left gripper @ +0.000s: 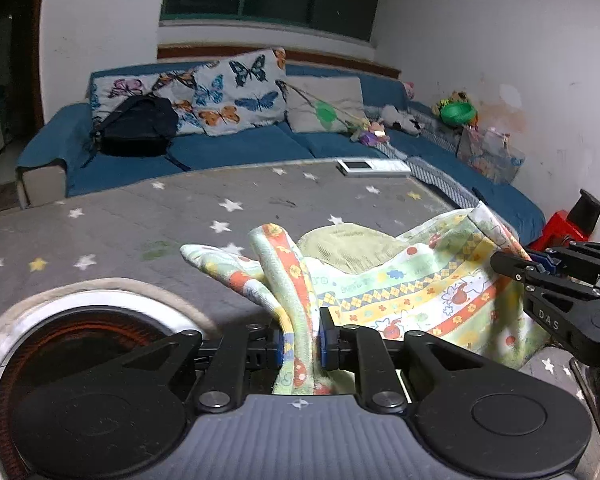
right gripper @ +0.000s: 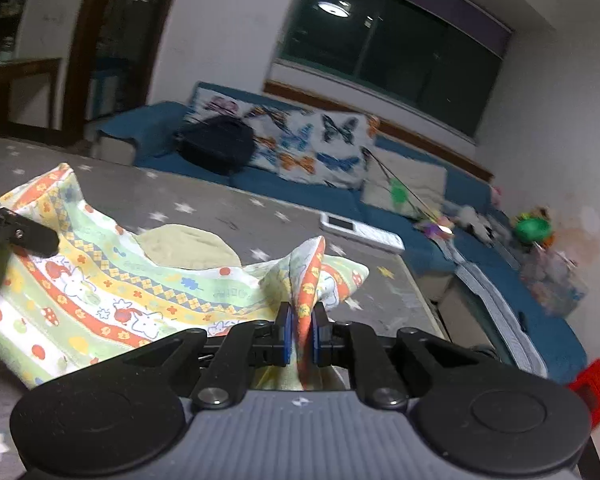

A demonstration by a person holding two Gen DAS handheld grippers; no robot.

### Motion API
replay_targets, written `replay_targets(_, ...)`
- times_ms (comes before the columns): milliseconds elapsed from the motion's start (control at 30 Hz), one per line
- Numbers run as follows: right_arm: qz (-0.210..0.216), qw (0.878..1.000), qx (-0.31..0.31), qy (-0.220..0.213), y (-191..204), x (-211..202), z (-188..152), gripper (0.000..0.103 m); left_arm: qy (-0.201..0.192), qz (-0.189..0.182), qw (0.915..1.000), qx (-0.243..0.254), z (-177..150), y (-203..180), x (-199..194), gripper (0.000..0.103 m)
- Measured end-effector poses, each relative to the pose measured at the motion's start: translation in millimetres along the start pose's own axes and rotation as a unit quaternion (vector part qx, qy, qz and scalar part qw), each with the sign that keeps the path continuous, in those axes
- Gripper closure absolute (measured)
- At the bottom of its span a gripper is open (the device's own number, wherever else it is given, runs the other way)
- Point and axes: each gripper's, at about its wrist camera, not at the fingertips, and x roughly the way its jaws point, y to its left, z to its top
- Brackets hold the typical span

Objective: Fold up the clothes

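A colourful patterned cloth (left gripper: 412,292) with orange, yellow and green stripes is held up over the grey star-print table (left gripper: 140,220). My left gripper (left gripper: 300,344) is shut on one bunched edge of it. My right gripper (right gripper: 301,338) is shut on another bunched edge of the cloth (right gripper: 112,280). The right gripper also shows at the right of the left wrist view (left gripper: 512,268), and the left gripper at the left edge of the right wrist view (right gripper: 40,240). A plain yellow-green inner side of the cloth (left gripper: 348,244) lies on the table behind.
A white flat device (left gripper: 370,167) lies at the table's far edge. A blue sofa (left gripper: 236,148) with butterfly cushions, a black backpack (left gripper: 136,126) and toys stands behind. A round inset (left gripper: 80,344) sits in the table at near left. A red stool (right gripper: 592,388) stands at right.
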Motion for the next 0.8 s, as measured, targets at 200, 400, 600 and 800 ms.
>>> replay_targets(200, -0.018, 0.999, -0.005, 0.032, 1.5, 28.7, -18.5, 0.093, 0.024, 0.022, 0.9995, 0.003, -7.5, -3.8, 33.1, 0.069)
replay_targets(400, -0.025, 0.999, -0.012, 0.023, 2.7, 25.9, -23.0, 0.079, 0.022, 0.037, 0.9989, 0.016, -12.3, 2.6, 30.6, 0.053)
replay_targets(600, 0.008, 1.000, 0.006, 0.018, -0.4, 18.7, -20.0, 0.063, 0.010, 0.058, 0.9981, 0.017, -15.4, 8.9, 11.6, 0.038)
replay_targets(800, 0.066, 0.997, 0.023, 0.027, 24.2, 1.1, -34.9, 0.045, -0.001, 0.070, 0.9973, 0.020, -32.9, 15.9, -17.4, 0.027)
